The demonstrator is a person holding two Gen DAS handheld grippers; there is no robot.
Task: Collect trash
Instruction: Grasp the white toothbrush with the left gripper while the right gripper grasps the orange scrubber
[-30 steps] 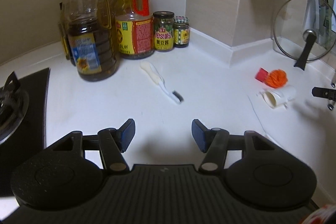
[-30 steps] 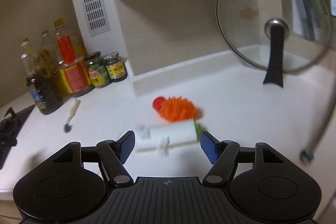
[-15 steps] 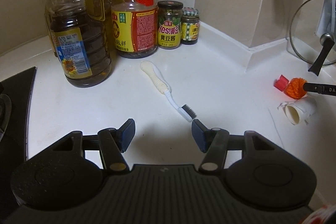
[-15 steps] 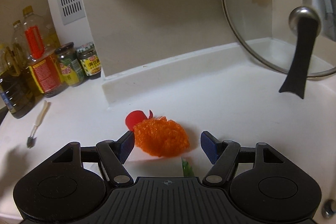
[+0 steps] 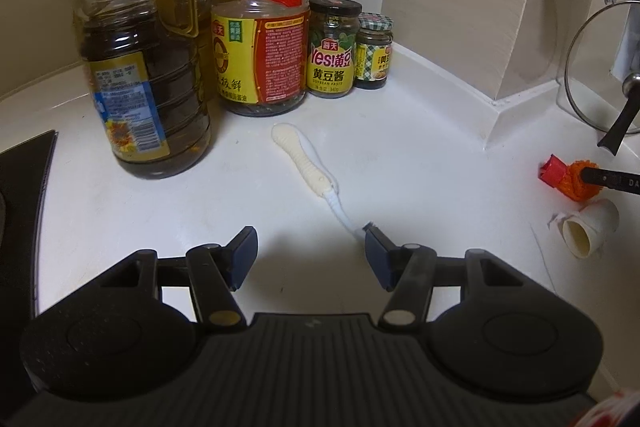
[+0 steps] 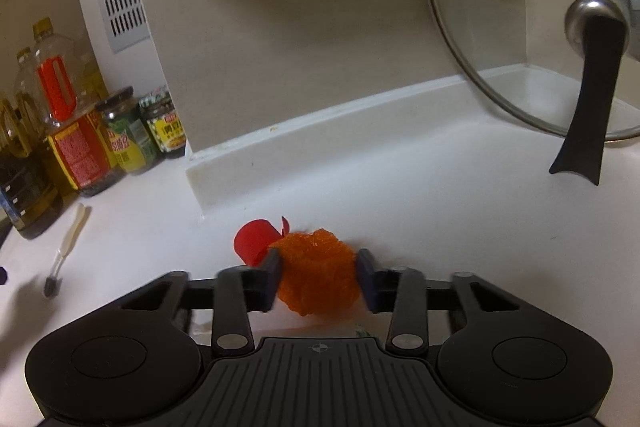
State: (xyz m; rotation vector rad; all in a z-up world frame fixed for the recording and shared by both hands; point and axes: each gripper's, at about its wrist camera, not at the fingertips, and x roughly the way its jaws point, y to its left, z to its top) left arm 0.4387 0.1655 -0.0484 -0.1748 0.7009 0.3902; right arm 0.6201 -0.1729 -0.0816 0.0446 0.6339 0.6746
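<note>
I had the right gripper (image 6: 318,277) closing, its jaws coming in on the crumpled orange mesh ball (image 6: 316,277) at lower centre of the right wrist view; both blue pads (image 6: 272,277) looked to touch its sides. The small red plastic cap (image 6: 254,241) sat touching the ball at its upper left, outside the pinch.

Risks as I judged them:
- The mesh looked soft and springy, so it could squash and slide out of the pads on lifting.
- The cap, if tangled in the mesh, could ride up and drop off partway.
- The white rolled paper tube (image 5: 590,227), at the right edge of the left wrist view just below the ball, could get knocked and roll on the white countertop (image 5: 420,155).

The left gripper (image 5: 310,257) stood spread and empty at lower centre, its right pad just beside the bristle end of the cream-handled cleaning brush (image 5: 308,169). A careless advance could shove that brush toward the bottles.
</note>
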